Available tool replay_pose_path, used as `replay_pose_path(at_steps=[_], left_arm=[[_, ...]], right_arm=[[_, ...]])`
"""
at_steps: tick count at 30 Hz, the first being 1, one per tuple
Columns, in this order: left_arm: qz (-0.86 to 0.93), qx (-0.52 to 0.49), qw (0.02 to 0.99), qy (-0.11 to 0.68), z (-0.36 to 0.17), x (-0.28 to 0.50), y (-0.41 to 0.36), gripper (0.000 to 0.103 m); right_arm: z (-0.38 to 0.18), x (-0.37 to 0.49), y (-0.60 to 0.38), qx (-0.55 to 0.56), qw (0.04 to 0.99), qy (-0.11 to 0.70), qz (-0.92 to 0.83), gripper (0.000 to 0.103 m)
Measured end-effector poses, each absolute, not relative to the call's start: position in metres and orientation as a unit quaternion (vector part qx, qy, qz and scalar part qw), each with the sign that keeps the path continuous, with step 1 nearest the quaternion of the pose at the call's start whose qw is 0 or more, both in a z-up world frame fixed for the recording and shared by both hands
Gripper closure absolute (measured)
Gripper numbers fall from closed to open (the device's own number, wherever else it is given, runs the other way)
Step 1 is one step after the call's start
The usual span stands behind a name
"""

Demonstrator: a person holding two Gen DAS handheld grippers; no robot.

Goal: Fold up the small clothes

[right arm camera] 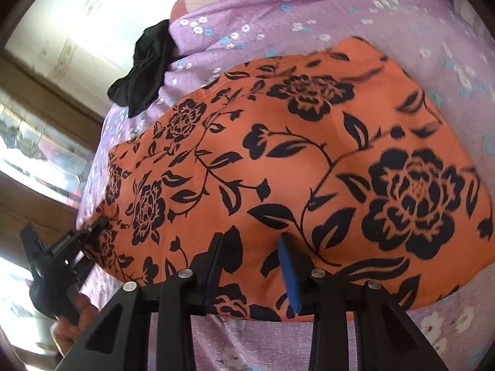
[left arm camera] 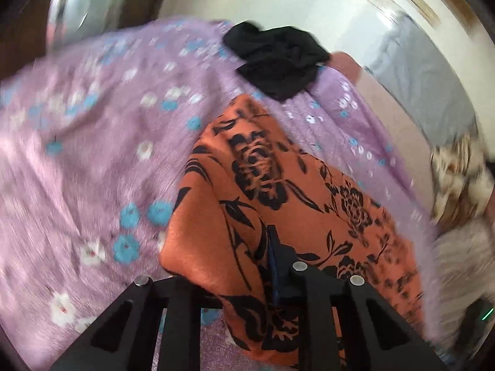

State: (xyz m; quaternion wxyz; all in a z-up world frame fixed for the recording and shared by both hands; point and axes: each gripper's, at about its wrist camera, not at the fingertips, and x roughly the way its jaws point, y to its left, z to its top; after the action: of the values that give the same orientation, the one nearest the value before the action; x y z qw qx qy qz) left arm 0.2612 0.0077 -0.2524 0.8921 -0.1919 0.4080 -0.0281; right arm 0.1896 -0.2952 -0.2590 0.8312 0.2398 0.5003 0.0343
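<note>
Spread wide under everything: a lilac sheet (left arm camera: 77,154) (right arm camera: 386,12) printed with small white and blue flowers, rumpled in places

Lying across its middle: an orange cloth (right arm camera: 278,170) (left arm camera: 278,191) with black roses and leaves, fairly flat in the right wrist view, with a raised fold running along it in the left wrist view

Bunched at the sheet's far edge, well apart from the orange cloth: a black garment (left arm camera: 278,58) (right arm camera: 145,71)

At the near edge of the orange cloth: the right gripper (right arm camera: 252,266), fingers (right arm camera: 289,275) spread apart, blue pad showing on one, nothing between them, tips over or on the fabric, contact unclear

Pinching the orange cloth: the left gripper (left arm camera: 272,266), fingers closed on a ridge of fabric that drapes over one of them; seen also in the right wrist view at the cloth's left corner (right arm camera: 92,228), held by a hand (right arm camera: 77,315)
</note>
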Motion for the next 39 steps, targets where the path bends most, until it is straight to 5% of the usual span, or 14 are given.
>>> replay_pose_path(at_steps=[3,6,7,15,33,35,36,37,39], left_arm=[[-0.051,-0.109,0.921,0.371,-0.234,0.254,-0.019,0.083],[-0.075,-0.051,0.931,0.353,-0.225,0.247,-0.039,0.083],[-0.082,-0.039,0.932,0.352,-0.224,0.244,-0.043,0.083],[-0.104,0.028,0.936,0.334,-0.222,0.236,-0.074,0.084],[-0.122,0.084,0.932,0.331,-0.232,0.214,-0.094,0.091],[-0.115,0.090,0.932,0.332,-0.235,0.213,-0.095,0.090],[-0.111,0.095,0.932,0.333,-0.237,0.213,-0.096,0.090],[-0.104,0.102,0.932,0.333,-0.239,0.212,-0.097,0.090],[-0.095,0.112,0.932,0.332,-0.241,0.209,-0.100,0.087]], right_arm=[[-0.230,0.203,-0.291,0.207,0.854,0.475,0.043,0.061],[-0.187,0.235,-0.286,0.210,0.863,0.453,0.084,0.030],[-0.171,0.250,-0.281,0.207,0.862,0.452,0.101,0.029],[-0.121,0.351,-0.208,0.166,0.812,0.522,0.201,0.027],[-0.208,0.449,-0.087,-0.001,0.726,0.669,0.157,0.027],[-0.225,0.454,-0.089,0.004,0.716,0.685,0.133,0.030],[-0.234,0.454,-0.091,0.021,0.708,0.694,0.131,0.047],[-0.240,0.453,-0.092,0.034,0.701,0.699,0.140,0.074],[-0.241,0.448,-0.094,0.038,0.712,0.684,0.154,0.078]])
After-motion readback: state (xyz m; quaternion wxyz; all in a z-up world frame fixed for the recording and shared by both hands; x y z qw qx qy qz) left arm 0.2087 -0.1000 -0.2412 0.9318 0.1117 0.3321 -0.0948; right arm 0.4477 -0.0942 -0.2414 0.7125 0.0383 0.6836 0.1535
